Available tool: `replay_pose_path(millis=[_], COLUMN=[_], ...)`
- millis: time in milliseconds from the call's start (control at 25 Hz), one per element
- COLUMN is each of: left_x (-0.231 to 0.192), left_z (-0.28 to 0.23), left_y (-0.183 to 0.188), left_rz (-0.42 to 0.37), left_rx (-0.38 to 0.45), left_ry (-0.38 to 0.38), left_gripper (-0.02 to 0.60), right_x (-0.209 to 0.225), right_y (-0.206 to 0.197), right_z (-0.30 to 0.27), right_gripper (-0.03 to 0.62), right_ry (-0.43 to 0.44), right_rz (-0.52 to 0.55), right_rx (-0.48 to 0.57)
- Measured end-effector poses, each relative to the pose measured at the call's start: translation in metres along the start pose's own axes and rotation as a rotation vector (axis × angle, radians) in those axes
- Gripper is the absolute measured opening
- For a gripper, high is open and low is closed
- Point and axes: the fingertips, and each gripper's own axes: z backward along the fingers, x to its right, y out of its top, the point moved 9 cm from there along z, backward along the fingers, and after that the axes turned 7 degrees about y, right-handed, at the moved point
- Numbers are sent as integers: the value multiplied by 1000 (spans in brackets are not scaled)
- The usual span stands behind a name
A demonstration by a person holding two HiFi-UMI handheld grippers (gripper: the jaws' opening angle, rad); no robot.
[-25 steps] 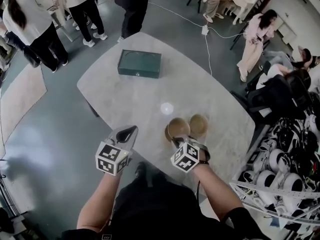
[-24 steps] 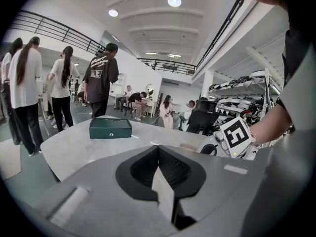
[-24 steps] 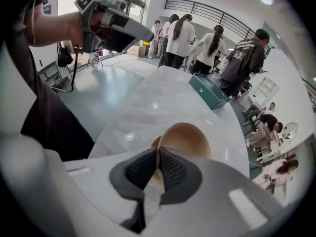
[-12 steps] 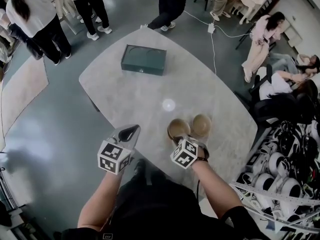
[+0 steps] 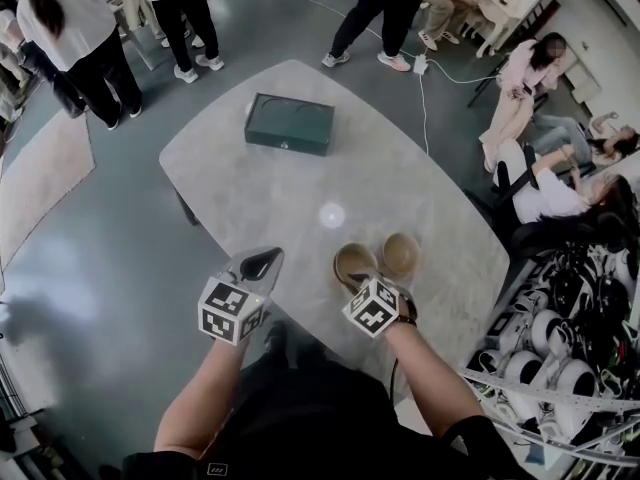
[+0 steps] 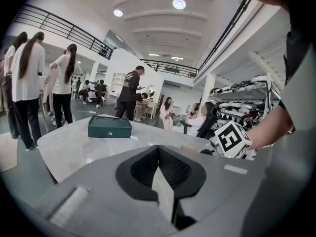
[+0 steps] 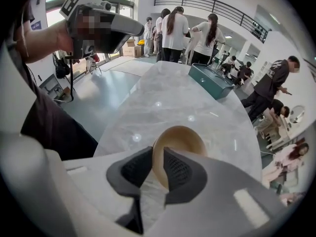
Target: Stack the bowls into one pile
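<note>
Two tan wooden bowls stand side by side on the pale marble table [image 5: 300, 183], touching or nearly so: the left bowl [image 5: 355, 262] and the right bowl [image 5: 401, 253]. My right gripper [image 5: 357, 282] points steeply down over the left bowl's near rim. In the right gripper view the jaws are opening, with that bowl's [image 7: 180, 141] rim still between the pads, one finger outside and one inside. My left gripper [image 5: 262, 259] hovers to the left of the bowls, well apart from them, its jaws [image 6: 158, 149] shut with nothing in them.
A dark green box [image 5: 290, 124] lies at the table's far end, also seen in the left gripper view [image 6: 109, 126]. Several people stand beyond the table and sit at its right. A rack of white gear [image 5: 560, 358] is close on the right. The near table edge runs just under my grippers.
Both grippers and both bowls stay where they were. A person beyond the table's far end has walked to the right.
</note>
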Motion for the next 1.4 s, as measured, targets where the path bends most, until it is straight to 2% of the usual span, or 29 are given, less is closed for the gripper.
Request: replay_pose_path(millis=[240,440,600,800,960,1040,1200,1400], left_x=[-5,-7,-6,5,19,26,37,61], left_z=[6,15,28,27,17,12,-4,-24], left_y=[6,12,15,24,34,39,50,55], left_rz=[-10,-40,-66,-115,-128,-138,-162,-178], left_rx=[21,40,51,60,80,94,99,77], left_ry=[-30,-72,-109,-167,-197,-216,-239,-257], left_gripper=[10,10,9,9,9,9,10,9], right_x=[-8,-16,-28,-38,-42,-40,-33,-20], right_y=[8,16,14,-12,-35,-47,-66,-99], right_z=[12,31,57,96,122,133,154,175], right_gripper=[87,88,87,84,6,5,5,3], right_ry=[-29,-109,-170,-260,-267,-282,-376,-437], right_rz=[-41,-114,-263,-420,-531,-590,-618,-624], right_rx=[25,93,241,374,531,597,715,845])
